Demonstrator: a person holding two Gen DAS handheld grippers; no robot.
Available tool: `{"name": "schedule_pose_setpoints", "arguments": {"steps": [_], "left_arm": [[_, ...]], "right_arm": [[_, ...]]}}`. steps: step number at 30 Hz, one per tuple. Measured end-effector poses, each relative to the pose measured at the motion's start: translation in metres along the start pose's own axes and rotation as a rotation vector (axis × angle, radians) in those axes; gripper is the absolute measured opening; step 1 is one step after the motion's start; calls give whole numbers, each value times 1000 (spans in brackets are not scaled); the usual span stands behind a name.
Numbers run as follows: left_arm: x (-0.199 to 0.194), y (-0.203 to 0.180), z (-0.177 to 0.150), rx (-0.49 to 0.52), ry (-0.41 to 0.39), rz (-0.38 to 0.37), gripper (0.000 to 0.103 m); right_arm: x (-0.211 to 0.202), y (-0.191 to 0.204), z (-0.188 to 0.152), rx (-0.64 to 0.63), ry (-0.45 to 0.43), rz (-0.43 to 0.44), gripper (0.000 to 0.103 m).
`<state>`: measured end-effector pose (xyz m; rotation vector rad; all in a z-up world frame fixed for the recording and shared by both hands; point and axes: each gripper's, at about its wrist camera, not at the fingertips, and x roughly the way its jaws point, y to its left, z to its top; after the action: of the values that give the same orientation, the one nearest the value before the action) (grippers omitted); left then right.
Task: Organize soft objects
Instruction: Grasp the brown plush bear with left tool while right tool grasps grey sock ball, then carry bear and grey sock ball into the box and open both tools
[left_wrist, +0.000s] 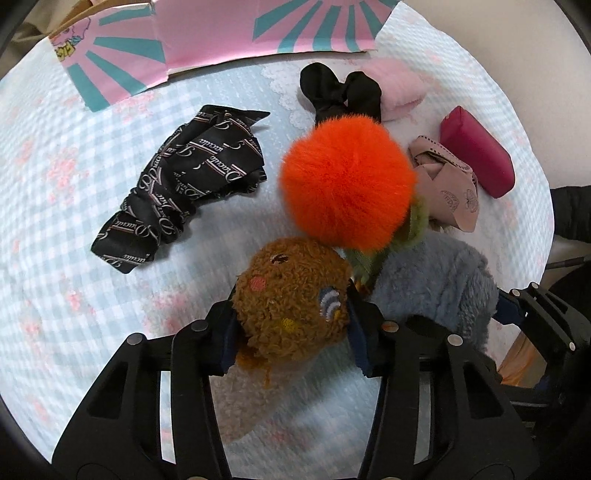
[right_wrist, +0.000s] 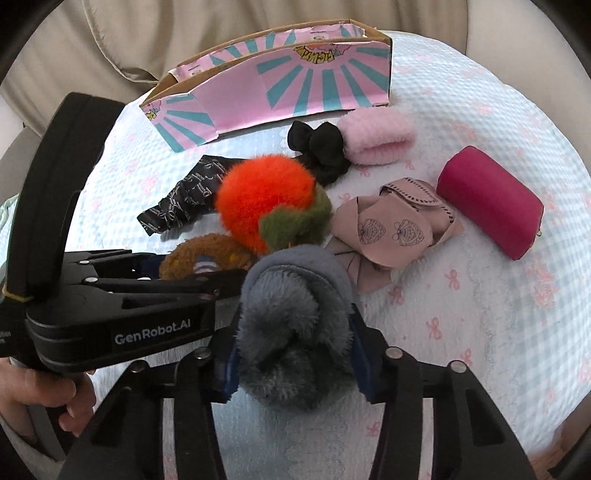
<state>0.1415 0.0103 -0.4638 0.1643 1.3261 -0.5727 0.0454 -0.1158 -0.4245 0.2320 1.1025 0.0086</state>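
- Beyond both loaded claws, the pink-and-teal striped cardboard box (right_wrist: 280, 85) is lying broadside, open side up, nearer the left.
- The left gripper (left_wrist: 291, 325) is clamping the brown curly plush toy (left_wrist: 291, 299); the right gripper (right_wrist: 295, 350) is clamping the grey-blue fleece bundle (right_wrist: 295, 317).

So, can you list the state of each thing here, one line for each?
left gripper: shut on brown plush
right gripper: shut on blue-grey fluffy item
orange pompom: lying free
patterned black scrunchie: lying free
pink paper box: open on top
magenta pouch: closed
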Motion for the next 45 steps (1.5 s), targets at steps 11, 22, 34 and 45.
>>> {"name": "schedule_pose_setpoints", "arguments": {"steps": [11, 22, 34, 45], "left_arm": [[-46, 12, 2, -52, -51, 8, 44], [-152, -6, 18, -123, -162, 56, 44], [-258, -48, 48, -286, -320, 141, 44], [-285, -37, 127, -435, -382, 223, 44]], "right_arm": [[-25, 4, 6, -3, -15, -7, 39], [-113, 3, 44, -31, -95, -7, 39], [-215, -24, 126, -153, -219, 14, 39], [-223, -45, 238, -288, -223, 73, 39]]}}
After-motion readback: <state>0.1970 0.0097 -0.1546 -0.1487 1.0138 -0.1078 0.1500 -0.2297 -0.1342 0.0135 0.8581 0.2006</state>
